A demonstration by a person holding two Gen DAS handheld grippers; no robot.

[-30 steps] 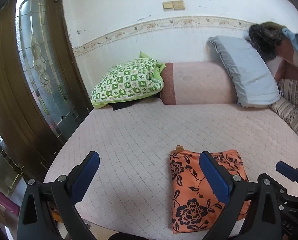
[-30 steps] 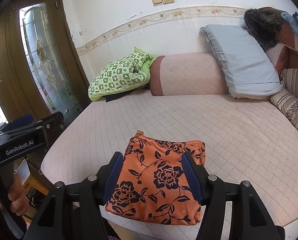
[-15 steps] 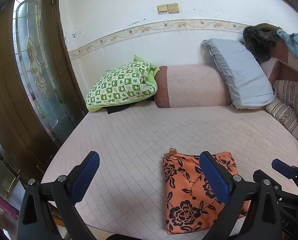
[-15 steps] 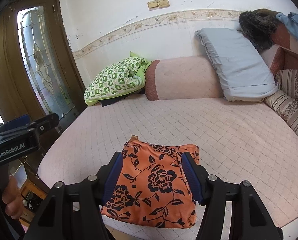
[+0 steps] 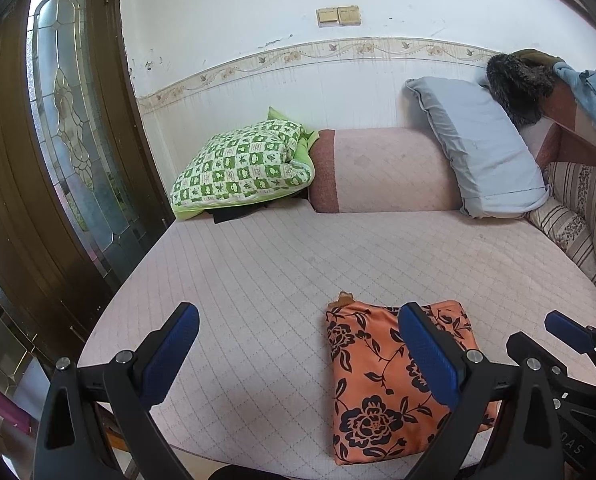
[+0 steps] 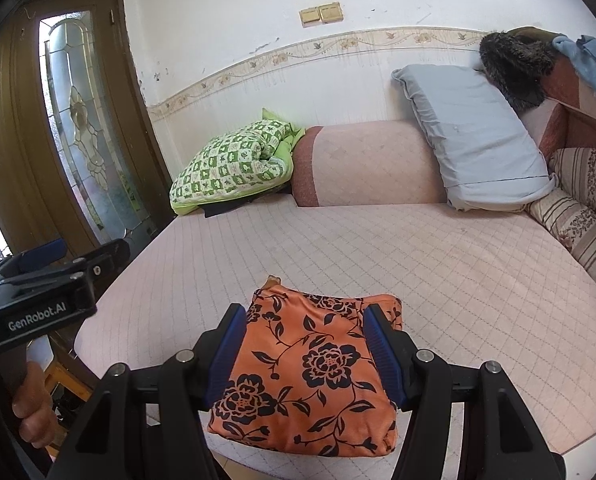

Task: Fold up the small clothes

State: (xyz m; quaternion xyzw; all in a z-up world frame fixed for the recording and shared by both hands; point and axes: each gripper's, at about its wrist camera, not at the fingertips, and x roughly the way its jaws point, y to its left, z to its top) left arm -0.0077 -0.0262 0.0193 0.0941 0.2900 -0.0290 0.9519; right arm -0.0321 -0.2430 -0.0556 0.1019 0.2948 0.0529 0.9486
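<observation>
The folded orange floral garment (image 6: 304,372) lies at the near edge of the bed (image 6: 438,264), directly under and between the right gripper's (image 6: 304,354) jaws, which stand apart above it without closing on the cloth. In the left wrist view the left gripper (image 5: 298,354) hovers with its jaws wide apart; the garment (image 5: 382,384) sits to the right of their gap, partly hidden behind the right-hand finger. Ahead of both sets of jaws the quilted pink mattress runs open up to the green checked pillow (image 5: 239,170), pink bolster (image 5: 382,172) and grey pillow (image 5: 482,148) along the wall. A striped cushion (image 5: 578,216) bounds the far right. The garment's nearest corner is cut off by gripper bodies. Only the right wrist view shows the person's left hand (image 6: 31,410) on the other tool's handle.
</observation>
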